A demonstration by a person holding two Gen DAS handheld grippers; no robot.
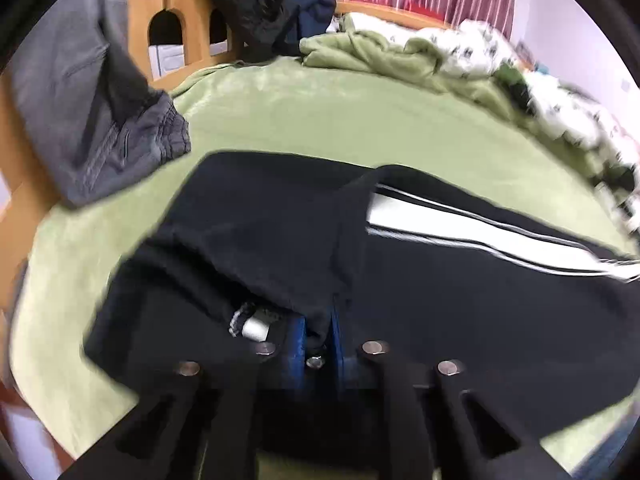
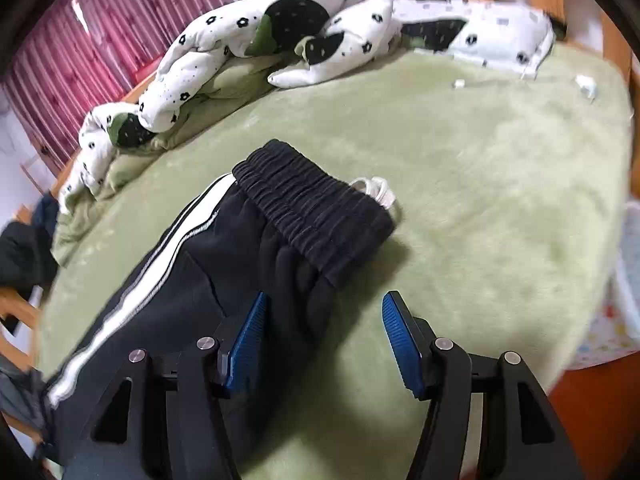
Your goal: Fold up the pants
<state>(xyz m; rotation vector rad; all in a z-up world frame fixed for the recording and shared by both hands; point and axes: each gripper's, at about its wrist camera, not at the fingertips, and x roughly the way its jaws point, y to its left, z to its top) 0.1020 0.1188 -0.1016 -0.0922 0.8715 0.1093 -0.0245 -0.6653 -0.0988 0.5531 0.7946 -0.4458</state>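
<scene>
Black track pants (image 1: 280, 232) with a white side stripe (image 1: 460, 236) lie on the green bed. My left gripper (image 1: 318, 332) is shut on a fold of the black fabric near the leg end, which bunches up between its blue pads. In the right wrist view the pants (image 2: 224, 264) show their ribbed elastic waistband (image 2: 312, 208) and a white drawstring (image 2: 376, 190). My right gripper (image 2: 324, 320) is open, just above the pants' edge below the waistband, and holds nothing.
A green blanket (image 2: 480, 200) covers the bed. A white flowered quilt (image 2: 280, 36) is heaped along the far side. Grey pants (image 1: 100, 120) hang over the wooden bed frame (image 1: 176, 20) at left, with dark clothes (image 1: 248, 4) beside them.
</scene>
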